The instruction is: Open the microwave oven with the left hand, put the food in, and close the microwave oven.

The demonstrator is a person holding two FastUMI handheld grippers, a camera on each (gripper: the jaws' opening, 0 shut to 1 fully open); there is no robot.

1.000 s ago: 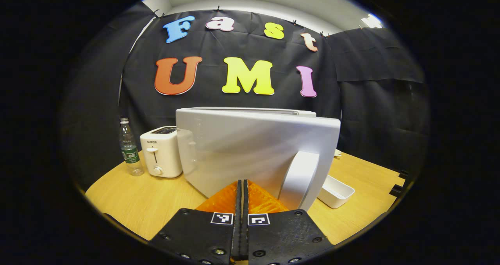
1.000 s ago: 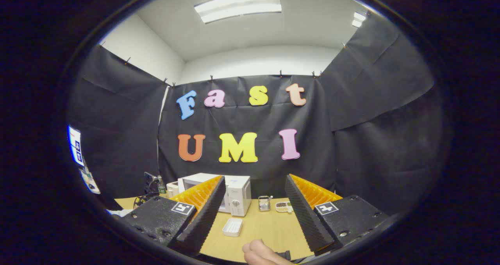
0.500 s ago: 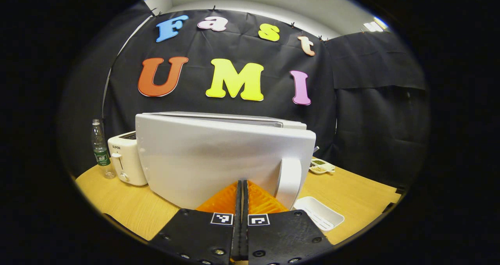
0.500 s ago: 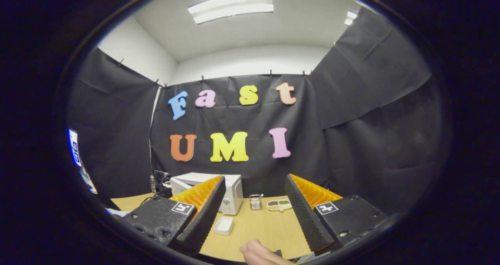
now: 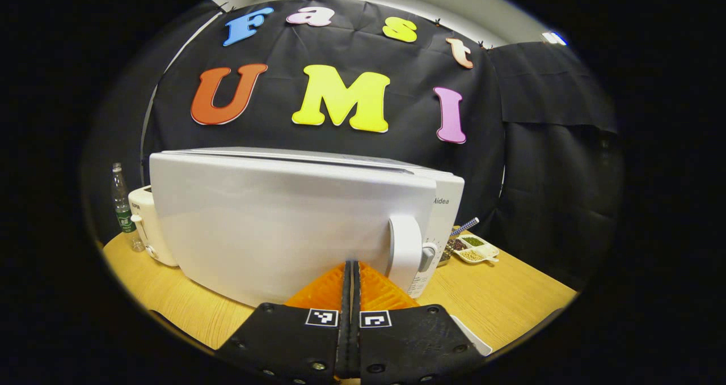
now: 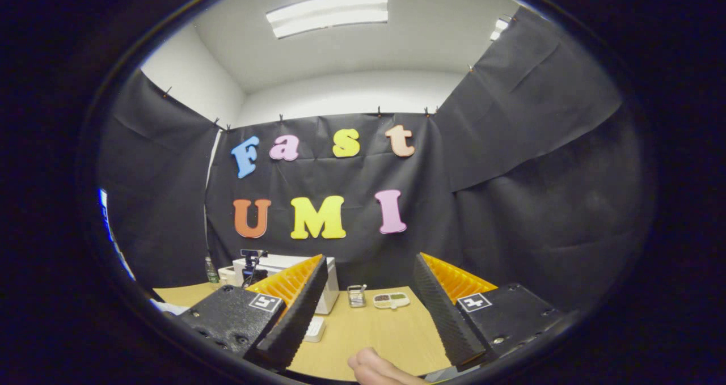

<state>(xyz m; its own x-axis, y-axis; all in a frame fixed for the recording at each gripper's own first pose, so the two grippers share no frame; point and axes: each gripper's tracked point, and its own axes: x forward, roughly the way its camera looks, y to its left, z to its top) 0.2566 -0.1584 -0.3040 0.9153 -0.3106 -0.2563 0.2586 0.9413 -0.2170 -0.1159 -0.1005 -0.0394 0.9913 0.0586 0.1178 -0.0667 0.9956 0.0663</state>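
Microwave oven (image 5: 295,226) stands on the counter (image 5: 499,300), door nearly closed; it looks stiff, best taken at the handle (image 5: 404,252). Left claw (image 5: 351,277) is pressed together, empty; right claw (image 6: 366,300) gapes wide.

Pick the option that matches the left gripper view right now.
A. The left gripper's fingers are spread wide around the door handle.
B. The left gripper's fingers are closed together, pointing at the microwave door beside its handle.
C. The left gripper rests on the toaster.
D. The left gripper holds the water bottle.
B: the left gripper has its fingers pressed together with nothing between them, aimed at the microwave door just left of the handle.
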